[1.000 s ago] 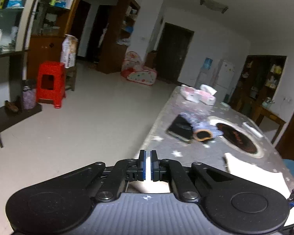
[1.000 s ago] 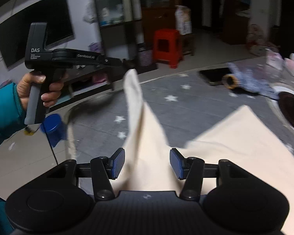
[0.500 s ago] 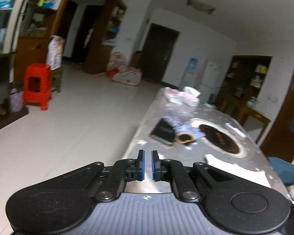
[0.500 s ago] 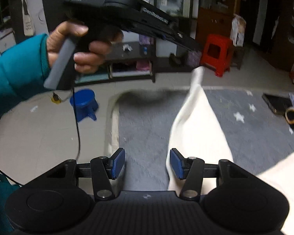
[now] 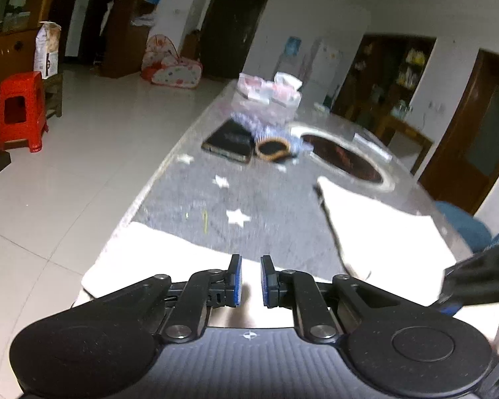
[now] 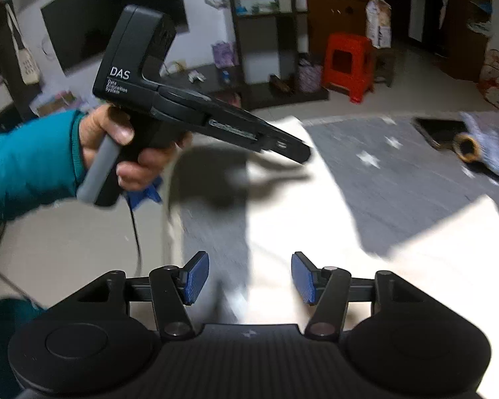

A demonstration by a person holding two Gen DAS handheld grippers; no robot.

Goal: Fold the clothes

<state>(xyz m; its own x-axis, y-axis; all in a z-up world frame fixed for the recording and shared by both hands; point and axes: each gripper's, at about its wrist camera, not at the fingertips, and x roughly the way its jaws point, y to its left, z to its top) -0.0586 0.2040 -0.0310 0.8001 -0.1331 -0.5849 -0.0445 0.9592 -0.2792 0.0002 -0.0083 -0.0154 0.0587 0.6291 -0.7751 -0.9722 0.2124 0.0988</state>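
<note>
Left gripper (image 5: pixel 248 281) narrowly parted | right gripper (image 6: pixel 249 277) wide apart | cream garment (image 6: pixel 316 232) flat beneath both

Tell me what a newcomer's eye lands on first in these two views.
First, the black pistol-grip left claw held by a teal-sleeved hand, hanging over the bright cream cloth garment spread on the grey star-patterned tablecloth. Next, the wide-open blue pads of the right claw low over that cloth. Beyond the table, a red plastic stool glows on the pale floor.
</note>
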